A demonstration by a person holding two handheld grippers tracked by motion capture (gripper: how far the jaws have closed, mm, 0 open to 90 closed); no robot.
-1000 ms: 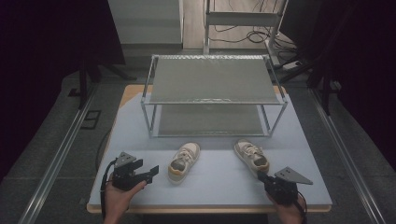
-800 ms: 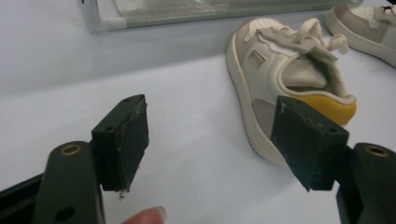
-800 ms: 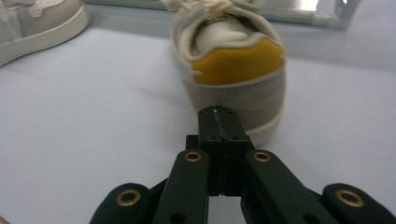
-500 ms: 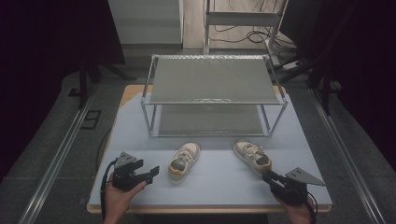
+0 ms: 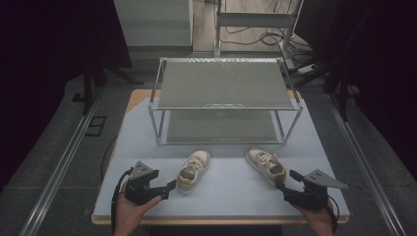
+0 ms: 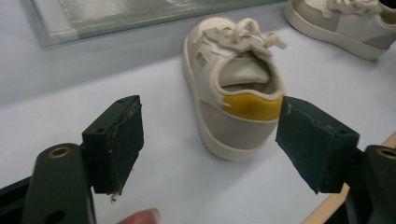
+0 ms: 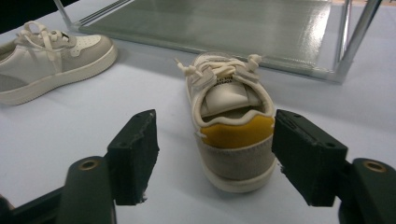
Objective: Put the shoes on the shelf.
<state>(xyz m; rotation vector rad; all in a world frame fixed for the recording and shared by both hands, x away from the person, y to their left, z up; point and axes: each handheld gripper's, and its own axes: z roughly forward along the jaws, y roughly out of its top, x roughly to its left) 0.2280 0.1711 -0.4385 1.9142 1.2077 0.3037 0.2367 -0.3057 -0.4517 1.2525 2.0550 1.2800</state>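
While we look down from the high view, two pale shoes sit on the table (image 5: 231,196) in front of the rack (image 5: 223,101): the left shoe (image 5: 193,170) nearer our left gripper (image 5: 169,187), the right shoe (image 5: 266,165) just ahead of our right gripper (image 5: 285,182). Both shoes rest on their soles with toes toward the rack and heels toward us. Neither gripper touches a shoe.

From the left gripper view, we see the left gripper (image 6: 210,149) with its jaws wide apart, having just opened a little further, nothing between the pads. The left shoe (image 6: 236,84) lies just beyond them, yellow heel facing us, and the right shoe (image 6: 343,25) sits at the upper right.

From the right gripper view, our right gripper (image 7: 215,156) has just been opening; its jaws stand on either side of the right shoe's (image 7: 231,121) yellow heel, clear of it. The left shoe (image 7: 51,58) lies at the upper left.
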